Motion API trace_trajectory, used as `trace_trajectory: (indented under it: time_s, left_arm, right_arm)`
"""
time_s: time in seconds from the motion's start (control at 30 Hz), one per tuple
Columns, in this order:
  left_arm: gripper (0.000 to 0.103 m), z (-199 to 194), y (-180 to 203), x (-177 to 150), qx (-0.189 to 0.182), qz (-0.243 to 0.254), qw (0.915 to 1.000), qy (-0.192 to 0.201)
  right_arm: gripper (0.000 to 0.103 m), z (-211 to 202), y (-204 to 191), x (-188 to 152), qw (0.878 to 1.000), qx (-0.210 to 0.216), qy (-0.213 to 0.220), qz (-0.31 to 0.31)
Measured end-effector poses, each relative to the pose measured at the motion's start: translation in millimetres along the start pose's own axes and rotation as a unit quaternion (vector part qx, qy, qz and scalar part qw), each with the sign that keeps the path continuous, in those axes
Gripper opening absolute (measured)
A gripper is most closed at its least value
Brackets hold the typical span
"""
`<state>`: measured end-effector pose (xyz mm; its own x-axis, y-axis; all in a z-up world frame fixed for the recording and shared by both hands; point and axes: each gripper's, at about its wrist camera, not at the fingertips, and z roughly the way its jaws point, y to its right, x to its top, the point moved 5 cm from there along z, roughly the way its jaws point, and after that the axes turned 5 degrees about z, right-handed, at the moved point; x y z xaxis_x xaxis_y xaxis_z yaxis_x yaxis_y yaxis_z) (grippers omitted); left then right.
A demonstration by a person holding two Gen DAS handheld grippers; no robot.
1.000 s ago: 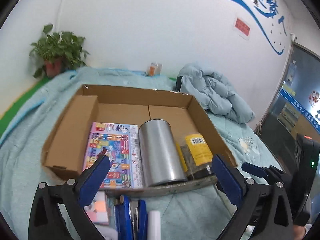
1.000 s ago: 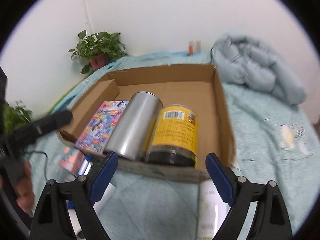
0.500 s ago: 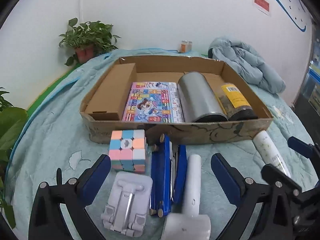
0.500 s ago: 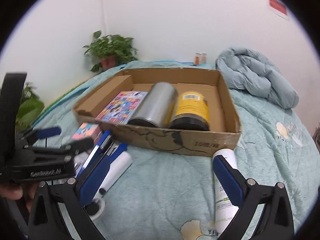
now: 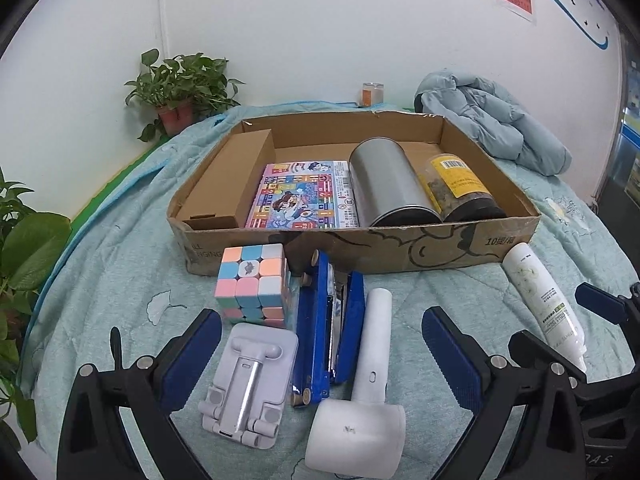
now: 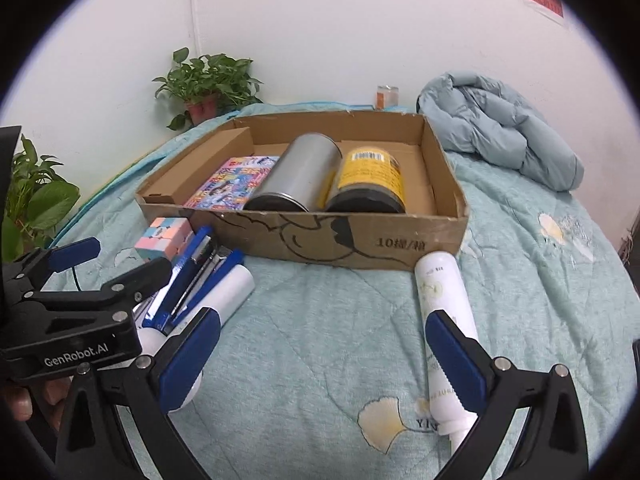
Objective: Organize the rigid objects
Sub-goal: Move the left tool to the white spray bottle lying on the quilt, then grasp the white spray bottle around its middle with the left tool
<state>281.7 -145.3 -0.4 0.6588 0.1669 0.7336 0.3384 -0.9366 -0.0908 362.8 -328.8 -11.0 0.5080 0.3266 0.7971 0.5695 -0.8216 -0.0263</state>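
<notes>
Across the lower half of the left wrist view, five loose things lay on the bed [image 5: 100,264] in front of the cardboard box [image 5: 400,252]: a pastel cube [image 5: 252,284], a white folding stand [image 5: 250,384], a blue stapler [image 5: 328,328], a white handheld device [image 5: 366,376] and, at the lower right, a white tube [image 5: 540,304]. Inside the box already lay a small carton [image 5: 228,180], a colourful flat pack [image 5: 304,196], a steel canister [image 5: 388,184] and a yellow-labelled jar [image 5: 460,188].

Your left gripper [image 5: 320,364] was spread wide and held nothing, hovering over the stand, stapler and handheld device. Your right gripper [image 6: 324,364] was also wide open and empty, with the white tube [image 6: 442,312] just beside its right finger.

You would likely have found the tube light, smooth and prone to roll or squash; taking it across the middle of its body looked safest. The stapler looked heavier and stiff; you could have pinched it across its narrow width near the centre. The cube's flat faces offered an easy, non-slip hold.
</notes>
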Motion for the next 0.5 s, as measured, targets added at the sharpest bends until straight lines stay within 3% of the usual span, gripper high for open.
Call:
trace_trajectory:
  time_s: [0.27,0.4,0.5]
  left_arm:
    - [0.101,7,10,4,-0.041,-0.007,0.9990,-0.016]
    - [0.101,18,33,7,-0.121,-0.016,0.9916,-0.041]
    - [0.101,25,56,7,-0.184,-0.015,0.9807,-0.064]
  right_arm:
    - [0.102,-1,30,-1,1.000,-0.013,-0.006,0.017]
    - [0.102,5,75,-4,0.999,-0.041,-0.012,0.029]
    - [0.101,11,112,-9,0.996,-0.056,-0.039,0.056]
